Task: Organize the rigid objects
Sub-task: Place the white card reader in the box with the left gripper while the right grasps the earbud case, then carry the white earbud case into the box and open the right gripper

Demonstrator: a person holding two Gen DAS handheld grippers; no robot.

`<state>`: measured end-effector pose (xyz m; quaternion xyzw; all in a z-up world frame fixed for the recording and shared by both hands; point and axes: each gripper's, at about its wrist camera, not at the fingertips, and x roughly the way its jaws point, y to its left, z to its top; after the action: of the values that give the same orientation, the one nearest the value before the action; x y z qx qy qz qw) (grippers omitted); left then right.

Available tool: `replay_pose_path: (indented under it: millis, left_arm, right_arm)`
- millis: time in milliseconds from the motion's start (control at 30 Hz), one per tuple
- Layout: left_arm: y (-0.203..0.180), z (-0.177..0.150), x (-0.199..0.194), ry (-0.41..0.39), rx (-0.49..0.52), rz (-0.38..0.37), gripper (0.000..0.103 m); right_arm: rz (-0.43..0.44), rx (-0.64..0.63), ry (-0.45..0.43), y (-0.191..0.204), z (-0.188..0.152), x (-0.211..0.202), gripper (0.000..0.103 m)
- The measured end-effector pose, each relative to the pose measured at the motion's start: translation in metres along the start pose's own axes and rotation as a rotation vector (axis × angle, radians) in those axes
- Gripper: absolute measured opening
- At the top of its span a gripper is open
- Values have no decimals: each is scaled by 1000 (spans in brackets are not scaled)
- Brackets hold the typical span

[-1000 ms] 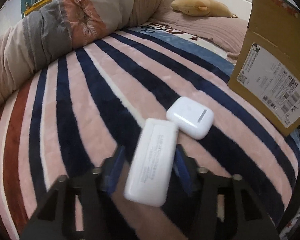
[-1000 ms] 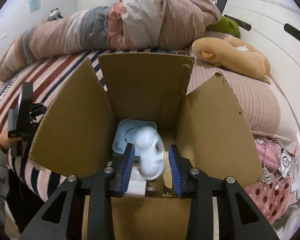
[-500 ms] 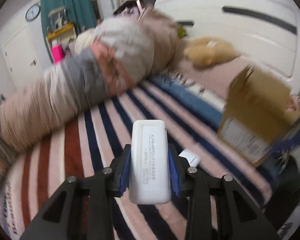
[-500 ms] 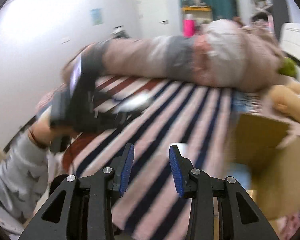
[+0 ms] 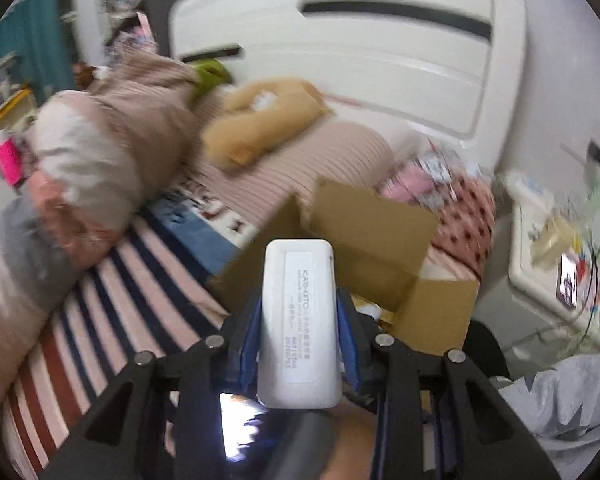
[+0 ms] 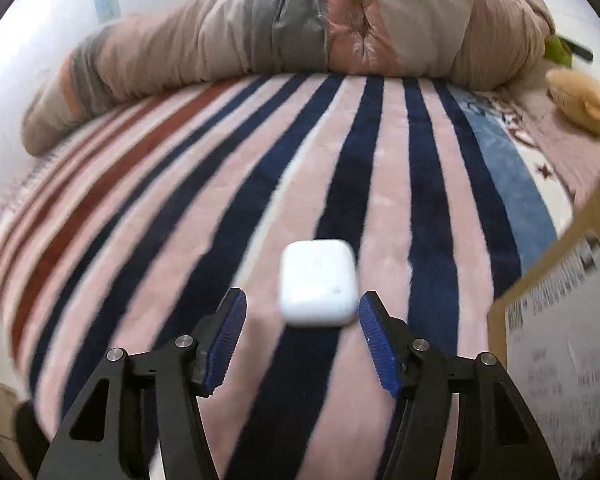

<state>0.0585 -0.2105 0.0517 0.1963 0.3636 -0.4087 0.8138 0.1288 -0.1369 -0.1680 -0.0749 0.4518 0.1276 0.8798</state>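
**White block held over the box; earbud case lies between spread fingers**

A long white block [image 5: 298, 324] with a printed label on its upper face is gripped by the left gripper [image 5: 298, 344], its blue-padded fingers [image 5: 249, 350] closed against the block's two long sides. The block is held lengthwise along the fingers, its far end raised in front of an open cardboard box [image 5: 374, 236]. The box is seen just beyond and below the block, with its flaps standing up; small items can be made out inside it, but they are too blurred to be named. Behind the box, a tan plush toy [image 5: 260, 124] is seen lying on a ribbed pink pillow [image 5: 300, 168], and a rolled quilt [image 5: 84, 168] is heaped at the left of the bed.

In the right wrist view, the right gripper [image 6: 302, 338] is held with its fingers [image 6: 226, 340] wide apart and nothing grasped. A small white earbud case [image 6: 318, 282] rests on the striped blanket [image 6: 180, 208], just ahead of the fingertips and roughly centred in the gap, nearer to the right-hand pad; whether it is touched by either pad cannot be told through the motion blur. The side of the cardboard box, bearing a shipping label [image 6: 560, 316], is seen at the right edge, near the case but apart from it.
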Motion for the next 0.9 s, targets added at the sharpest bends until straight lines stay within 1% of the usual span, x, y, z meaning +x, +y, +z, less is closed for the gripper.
replay_pose_path:
  millis: [100,133,200,233,267,300,333,400,500,533,567,633,700,767,800,833,900]
  left_arm:
    - [-19,1,31,101,28,-32,32]
    - [-21,0,39,124,32,-38,32]
    - [-23,-3,48,143,30,-42,34]
    - [-21,-5,50,144,29,-40,41]
    - [-20,-7,48,139,26,-33,50]
    - [-19,-7,46,129,20,-22,54]
    - [-16,-7,40,113,10,-19,58]
    - [-10,-6,33,90,-15,-31,58]
    - [9,-10,9,39,-76,-30,59]
    - [17,-13,0,19,-97,-17,61]
    - [25,-17,-11,-3,-123,2,67]
    - [42,-27,-30,-41,-174,46,74]
    - [57,-40,-49,-76,-218,81,77]
    - [71,-55,-66,-105,-261,126,83]
    - [75,-61,-72,-115,-277,149,84]
    - [78,-66,-76,-122,-287,158,85]
    - [82,-76,-82,-136,-308,162,87]
  right_arm:
    - [-1,-13,14,-1,2,11,56]
    - [-3,-17,12,5,4,11,56]
    - [0,-18,12,3,5,12,56]
    - [4,-17,12,2,7,15,56]
    - [7,-14,11,1,7,16,55]
    - [7,-12,10,0,6,15,54]
    - [-1,-12,7,0,5,14,50]
    - [-4,-13,0,0,4,11,40]
    - [-14,-22,-15,5,3,5,40]
    - [-3,-36,-24,9,3,0,40]
    - [6,-49,-28,12,2,-5,40]
    - [47,-74,-38,19,-4,-23,40]
    - [110,-93,-44,25,-12,-47,39]
    - [172,-122,-51,29,-24,-78,39]
    - [200,-135,-56,30,-30,-94,39]
    - [232,-148,-65,30,-38,-115,39]
    - [265,-162,-88,25,-46,-150,39]
